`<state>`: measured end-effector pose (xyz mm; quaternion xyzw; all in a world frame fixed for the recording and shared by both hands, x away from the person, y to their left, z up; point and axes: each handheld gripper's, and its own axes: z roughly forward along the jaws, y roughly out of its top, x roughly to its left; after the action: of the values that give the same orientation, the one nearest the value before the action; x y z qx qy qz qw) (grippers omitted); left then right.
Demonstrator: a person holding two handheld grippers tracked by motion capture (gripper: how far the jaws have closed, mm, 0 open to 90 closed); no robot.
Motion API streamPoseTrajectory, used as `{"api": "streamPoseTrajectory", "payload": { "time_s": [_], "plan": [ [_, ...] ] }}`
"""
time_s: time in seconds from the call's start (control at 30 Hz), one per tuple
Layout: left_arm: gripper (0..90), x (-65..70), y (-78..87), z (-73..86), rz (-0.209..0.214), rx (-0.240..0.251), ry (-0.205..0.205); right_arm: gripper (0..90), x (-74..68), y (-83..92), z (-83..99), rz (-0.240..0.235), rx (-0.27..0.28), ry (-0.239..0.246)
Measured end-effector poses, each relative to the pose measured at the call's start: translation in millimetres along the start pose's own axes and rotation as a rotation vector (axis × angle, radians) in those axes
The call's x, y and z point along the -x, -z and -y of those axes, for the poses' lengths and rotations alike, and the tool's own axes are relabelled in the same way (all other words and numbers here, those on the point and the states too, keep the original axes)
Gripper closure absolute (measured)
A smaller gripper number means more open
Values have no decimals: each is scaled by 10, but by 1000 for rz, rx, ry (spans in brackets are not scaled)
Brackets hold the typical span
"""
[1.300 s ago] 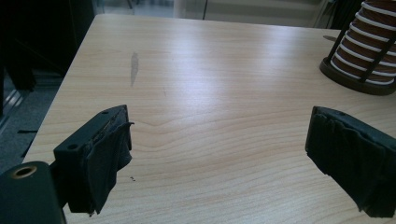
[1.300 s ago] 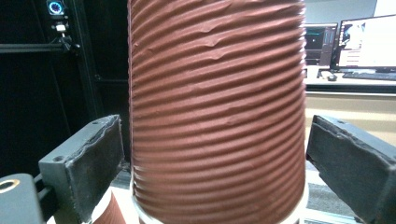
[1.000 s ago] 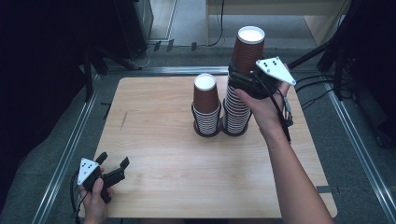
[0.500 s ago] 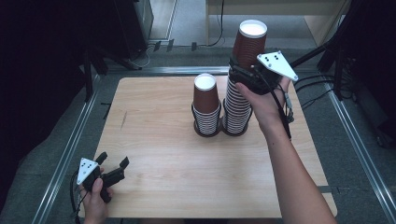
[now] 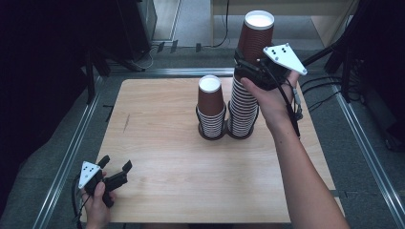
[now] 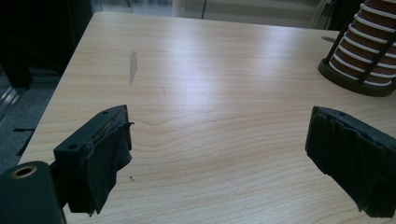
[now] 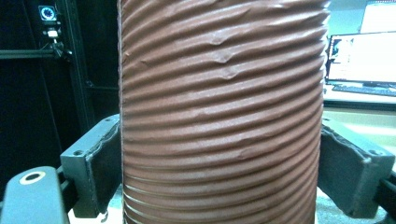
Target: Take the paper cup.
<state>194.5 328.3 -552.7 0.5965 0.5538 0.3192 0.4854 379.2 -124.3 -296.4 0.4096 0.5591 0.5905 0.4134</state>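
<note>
The top cup [image 7: 222,116] is ribbed matt brown paper; the table [image 6: 210,93] is smooth, pale, faintly glossy wood.

No words, numbers or brand names could be read anywhere. The screen [image 7: 360,58] far behind the cup [image 7: 222,112] glowed, but whatever stood on it was much too small and blurry to make out.

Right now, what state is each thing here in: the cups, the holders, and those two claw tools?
Top cup: upright, clamped in the right gripper, raised above the taller stack.
Taller stack: upright in its black holder.
Shorter stack: upright in its holder, untouched.
Left gripper: open, holding nothing, low over the table near its front left corner.
</note>
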Motion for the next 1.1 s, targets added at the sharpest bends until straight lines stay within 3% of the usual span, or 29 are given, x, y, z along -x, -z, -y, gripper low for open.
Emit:
{"api": "streamPoseTrajectory", "payload": {
  "time_s": [0.43, 0.7, 1.1],
  "plan": [
    [70, 1, -2, -1, 1, -1, -2, 118, -17, 58, -201, -1, 46, 6],
    [70, 3, -3, 0, 2, -1, -4, 117, -56, 134, -328, -10, 107, 30],
    [70, 9, -6, 0, 2, -3, -7, 117, 33, 232, -413, 7, 126, 29]
  ]
}}
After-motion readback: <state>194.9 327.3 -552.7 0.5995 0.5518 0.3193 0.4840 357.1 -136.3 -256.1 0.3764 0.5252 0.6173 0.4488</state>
